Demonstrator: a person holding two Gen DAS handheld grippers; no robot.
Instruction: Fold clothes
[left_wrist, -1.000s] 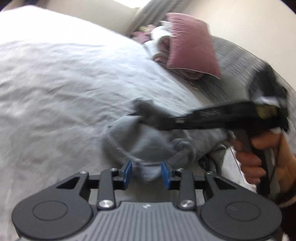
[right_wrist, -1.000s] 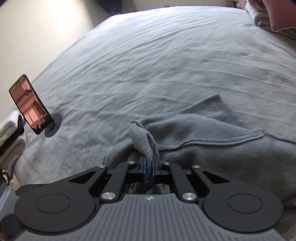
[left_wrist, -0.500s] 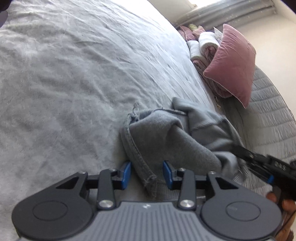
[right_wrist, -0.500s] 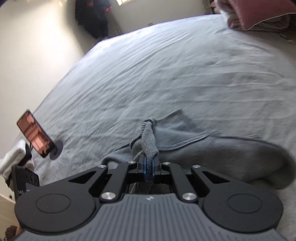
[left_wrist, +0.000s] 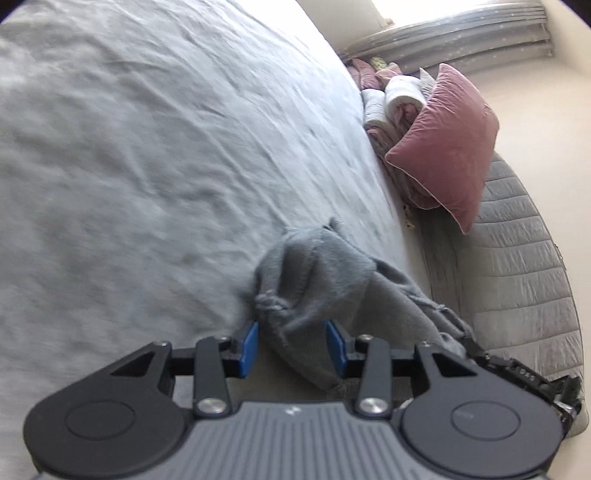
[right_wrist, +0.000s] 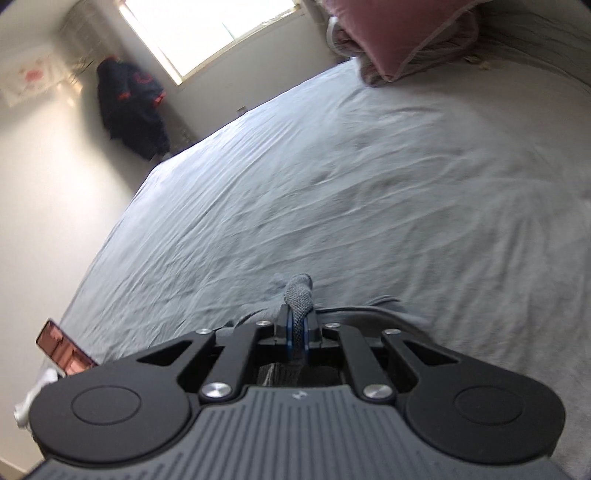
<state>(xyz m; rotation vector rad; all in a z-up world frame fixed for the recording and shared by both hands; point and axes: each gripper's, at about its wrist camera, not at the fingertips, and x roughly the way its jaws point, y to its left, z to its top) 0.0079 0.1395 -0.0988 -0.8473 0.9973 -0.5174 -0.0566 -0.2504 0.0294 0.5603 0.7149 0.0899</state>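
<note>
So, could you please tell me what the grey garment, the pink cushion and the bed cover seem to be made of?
The grey garment looks like soft knit, perhaps fleece-backed cotton: matte, fuzzy, with a ribbed weave visible at the pinched edge. The pink cushion seems to be velvet, judging by its soft uneven sheen and pale piped edge. The bed cover looks like thin woven cotton or linen, matte and finely creased.

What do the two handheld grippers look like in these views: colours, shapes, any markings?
Both look alike. The left gripper and the right gripper each have a grey ribbed body with a small pale mark at its middle, two round black discs at the sides, black linkage bars with silver screws, and blue-padded fingers. No cables, hands or sleeves show.
</note>
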